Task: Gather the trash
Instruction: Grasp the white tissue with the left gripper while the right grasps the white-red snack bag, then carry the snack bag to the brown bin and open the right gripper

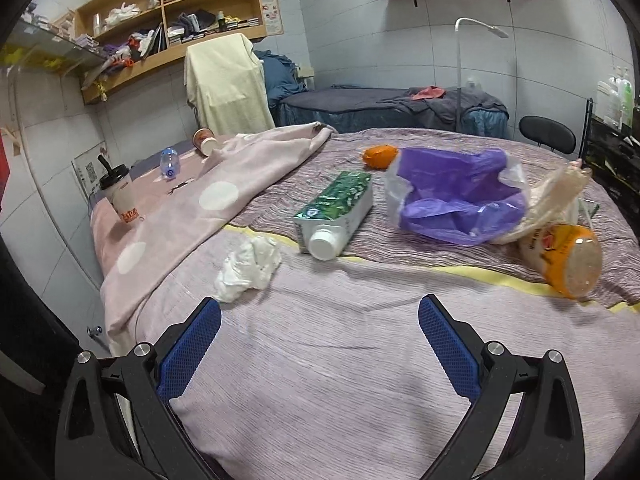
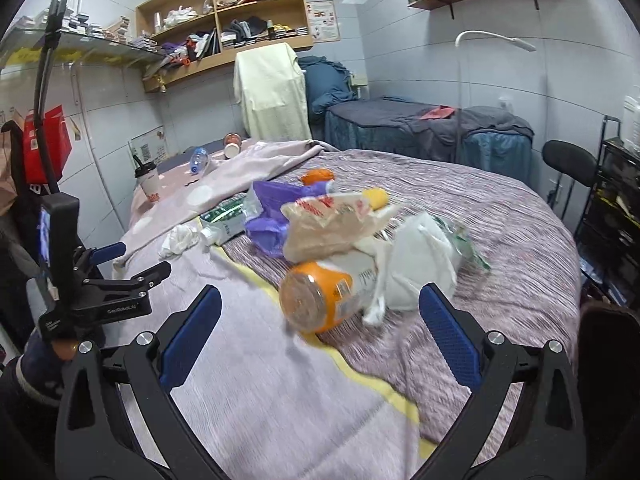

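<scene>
Ribbed bedspread (image 1: pixel 320 360) bears crumpled tissue (image 1: pixel 248 268), boxy carton (image 1: pixel 336 212), glossy purple bag (image 1: pixel 456 196).

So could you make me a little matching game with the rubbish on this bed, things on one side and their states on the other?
Things:
1. carton
2. tissue
3. cup
4. purple bag

States:
A. crumpled white wad
B. standing upright with a straw
C. lying flat, white cap toward the camera
D. spread open, loose

Pairs: 1-C, 2-A, 3-B, 4-D
</scene>
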A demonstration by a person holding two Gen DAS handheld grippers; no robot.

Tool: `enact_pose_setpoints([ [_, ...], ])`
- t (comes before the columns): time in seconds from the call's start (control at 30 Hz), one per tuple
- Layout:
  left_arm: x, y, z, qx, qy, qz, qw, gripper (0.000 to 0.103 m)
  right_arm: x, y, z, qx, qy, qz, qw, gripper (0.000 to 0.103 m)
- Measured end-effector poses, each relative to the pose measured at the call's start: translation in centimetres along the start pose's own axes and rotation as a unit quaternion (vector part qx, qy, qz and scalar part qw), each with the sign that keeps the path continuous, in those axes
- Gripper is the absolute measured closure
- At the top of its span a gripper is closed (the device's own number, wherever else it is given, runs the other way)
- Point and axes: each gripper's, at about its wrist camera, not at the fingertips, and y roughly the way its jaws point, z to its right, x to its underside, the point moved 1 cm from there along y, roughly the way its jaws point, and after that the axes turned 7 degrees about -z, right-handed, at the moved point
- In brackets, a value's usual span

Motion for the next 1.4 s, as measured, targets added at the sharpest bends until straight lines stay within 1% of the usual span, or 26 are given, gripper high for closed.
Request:
enact_pose_setpoints([
  [0.1,-1.1,2.0,-2.5,0.005,-0.015,-0.016,0.9997,0.006,-1.8,2.0,-0.1,-0.004,-0.005,-0.010,1.000,0.005],
  [0.2,-1.9,3.9,-4.9,0.029,-0.040,-0.039,0.9980,0.006,-3.7,4.3,0.0,0.003,-0.002,-0.027,1.000,0.005],
  [0.23,-2.1,4.6,-5.4,0.032,-0.044,-0.042,0.9976,0.006,-4.2,5.0,0.1,0.006,-0.002,-0.032,0.999,0.005],
  [0.4,-2.5,7.5,-6.6,0.042,-0.032,-0.070,0.9962,0.006,-5.8,8.4,0.7,0.025,0.011,-0.064,0.998,0.005],
  [0.47,-2.7,8.6,-6.8,0.050,-0.028,-0.080,0.9952,0.006,-5.9,9.4,1.1,0.027,0.017,-0.070,0.997,0.011],
  [0.5,-2.7,9.1,-6.8,0.056,-0.026,-0.086,0.9944,0.006,-5.9,9.9,1.3,0.021,0.021,-0.075,0.997,0.022],
  [0.53,-2.9,9.5,-6.9,0.060,-0.025,-0.090,0.9939,0.008,-5.8,10.3,1.7,0.012,0.028,-0.079,0.996,0.031],
  [0.57,-3.0,9.9,-6.9,0.061,-0.024,-0.093,0.9935,0.011,-5.7,10.5,2.0,0.006,0.035,-0.079,0.996,0.034],
  [0.6,-3.1,10.4,-6.9,0.061,-0.025,-0.096,0.9932,0.017,-5.7,10.5,2.3,0.001,0.041,-0.077,0.996,0.040],
  [0.63,-3.1,10.8,-7.0,0.066,-0.027,-0.101,0.9924,0.027,-5.7,10.4,2.6,-0.007,0.046,-0.076,0.996,0.047],
  [0.67,-3.1,11.2,-7.1,0.071,-0.031,-0.107,0.9913,0.033,-5.6,10.3,2.7,-0.012,0.050,-0.073,0.996,0.048],
  [0.7,-3.1,11.5,-7.2,0.075,-0.037,-0.114,0.9899,0.046,-5.7,10.1,2.8,-0.015,0.051,-0.069,0.996,0.053],
  [0.73,-3.0,11.8,-7.3,0.075,-0.046,-0.118,0.9890,0.057,-5.8,10.0,2.8,-0.014,0.050,-0.066,0.996,0.056],
  [0.77,-2.9,11.8,-7.6,0.074,-0.055,-0.119,0.9886,0.060,-5.8,9.8,2.8,-0.016,0.049,-0.061,0.997,0.057],
  [0.83,-2.7,11.4,-7.9,0.079,-0.070,-0.113,0.9880,0.070,-5.7,9.5,2.9,-0.023,0.050,-0.055,0.997,0.061],
  [0.93,-2.4,10.3,-7.8,0.081,-0.080,-0.100,0.9885,0.075,-5.5,9.0,3.0,-0.027,0.053,-0.047,0.997,0.065],
  [1.1,-2.1,7.7,-7.0,0.081,-0.074,-0.073,0.9913,0.076,-5.5,7.1,2.9,-0.025,0.052,-0.021,0.998,0.068],
  [1.2,-1.9,5.5,-6.5,0.094,-0.076,-0.056,0.9911,0.076,-5.3,5.7,3.3,-0.026,0.055,-0.005,0.998,0.068],
  [1.4,-2.1,1.5,-4.4,0.119,-0.069,-0.020,0.9903,0.076,-4.4,2.7,3.8,-0.009,0.056,0.025,0.998,0.068],
])
